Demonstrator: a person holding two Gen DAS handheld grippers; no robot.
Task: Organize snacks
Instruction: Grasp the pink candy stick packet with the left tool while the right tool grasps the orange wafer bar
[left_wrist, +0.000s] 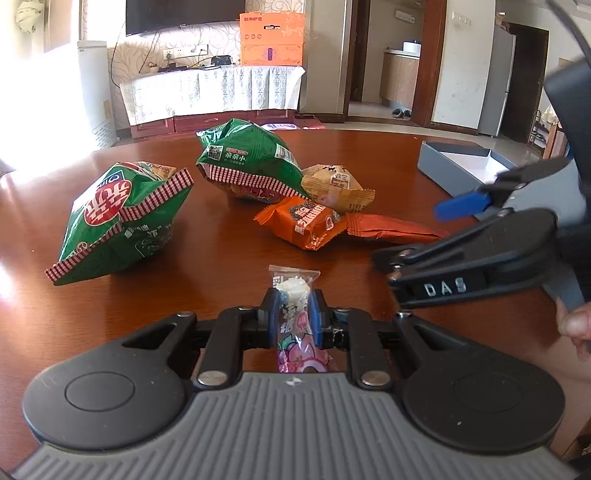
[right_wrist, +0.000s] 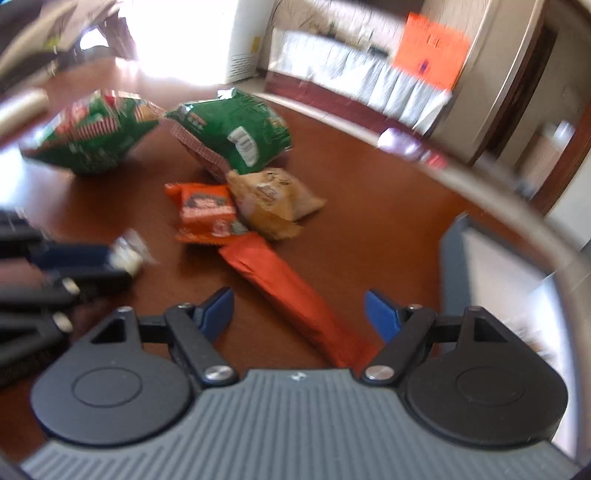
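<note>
My left gripper (left_wrist: 293, 314) is shut on a small clear candy packet (left_wrist: 293, 286) with pink print, just above the brown table (left_wrist: 369, 155). Beyond it lie two green snack bags (left_wrist: 118, 221) (left_wrist: 251, 158), a tan packet (left_wrist: 336, 184), an orange packet (left_wrist: 306, 221) and a long orange bar (left_wrist: 391, 230). My right gripper (right_wrist: 299, 314) is open, its blue pads either side of the near end of the long orange bar (right_wrist: 280, 284) without touching it. In the blurred right wrist view the left gripper (right_wrist: 92, 258) shows with the candy packet (right_wrist: 129, 254).
An open grey box (left_wrist: 443, 170) with a white inside sits at the table's right, also seen as the grey box (right_wrist: 450, 266) in the right wrist view. A hand (left_wrist: 576, 325) holds the right gripper. A cabinet with an orange carton (left_wrist: 271, 38) stands behind the table.
</note>
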